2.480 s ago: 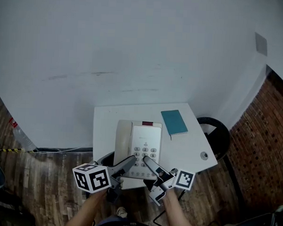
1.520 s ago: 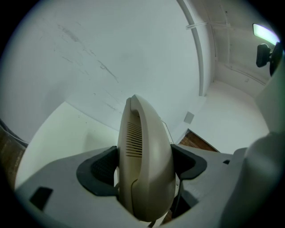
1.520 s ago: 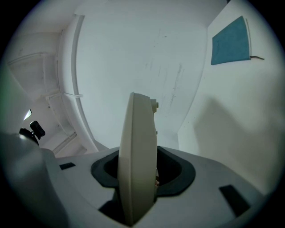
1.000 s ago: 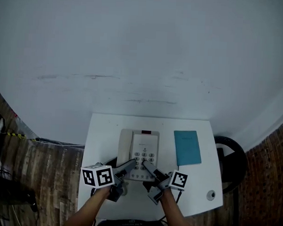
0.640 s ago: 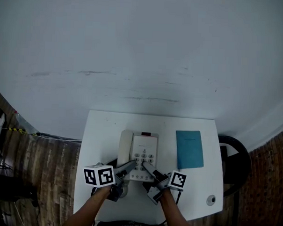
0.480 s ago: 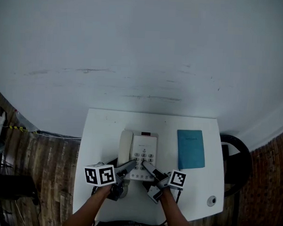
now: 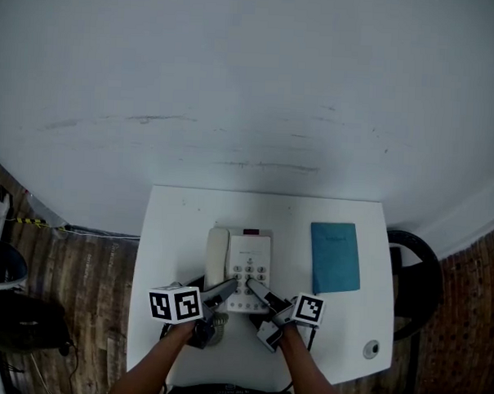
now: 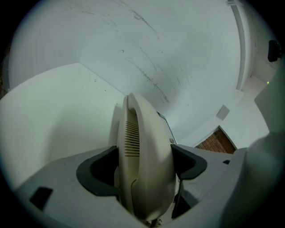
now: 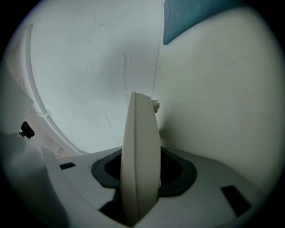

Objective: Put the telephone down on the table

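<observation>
A cream telephone, its handset on the left and its keypad facing up, lies flat over the middle of the white table. My left gripper is shut on its near left corner, the pads clamping the handset end. Shut on the near right corner is my right gripper, with the thin base edge between its pads. Whether the telephone's underside touches the tabletop cannot be told.
A teal notebook lies to the right of the telephone and shows too in the right gripper view. A small round object sits near the table's front right corner. A black round seat stands beyond the right edge. A white wall is behind.
The head view has swung, so the table now sits square and fuller in the picture. Both grippers keep their hold on the telephone, which has barely moved over the last second.
</observation>
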### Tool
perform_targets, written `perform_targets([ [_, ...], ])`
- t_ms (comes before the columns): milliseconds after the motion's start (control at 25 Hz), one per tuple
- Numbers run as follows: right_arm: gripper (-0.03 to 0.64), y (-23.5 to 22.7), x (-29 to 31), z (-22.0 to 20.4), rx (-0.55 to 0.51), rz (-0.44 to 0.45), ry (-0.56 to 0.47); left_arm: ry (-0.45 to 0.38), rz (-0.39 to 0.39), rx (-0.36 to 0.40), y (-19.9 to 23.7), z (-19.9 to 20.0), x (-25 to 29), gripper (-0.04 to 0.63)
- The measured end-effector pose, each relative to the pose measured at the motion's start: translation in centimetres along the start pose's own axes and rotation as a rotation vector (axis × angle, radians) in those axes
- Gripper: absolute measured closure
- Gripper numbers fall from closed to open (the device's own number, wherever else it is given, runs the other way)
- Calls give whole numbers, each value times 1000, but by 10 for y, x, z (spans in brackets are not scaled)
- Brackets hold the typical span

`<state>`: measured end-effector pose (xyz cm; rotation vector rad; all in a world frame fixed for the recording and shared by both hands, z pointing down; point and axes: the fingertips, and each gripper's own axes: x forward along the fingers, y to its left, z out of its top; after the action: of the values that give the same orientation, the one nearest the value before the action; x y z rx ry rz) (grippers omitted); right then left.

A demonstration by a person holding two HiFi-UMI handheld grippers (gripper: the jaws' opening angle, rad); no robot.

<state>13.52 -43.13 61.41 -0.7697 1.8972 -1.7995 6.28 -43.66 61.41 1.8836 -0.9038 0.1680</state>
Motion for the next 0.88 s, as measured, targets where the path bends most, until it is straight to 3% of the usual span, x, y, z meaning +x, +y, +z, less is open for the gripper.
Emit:
perform_targets([
  [280, 443, -1, -2, -1, -124, -106, 14, 39, 36, 19, 5, -13, 7, 222],
  [880, 416, -2, -10, 1, -289, -260, 19, 38, 24, 31, 3, -9, 9, 225],
])
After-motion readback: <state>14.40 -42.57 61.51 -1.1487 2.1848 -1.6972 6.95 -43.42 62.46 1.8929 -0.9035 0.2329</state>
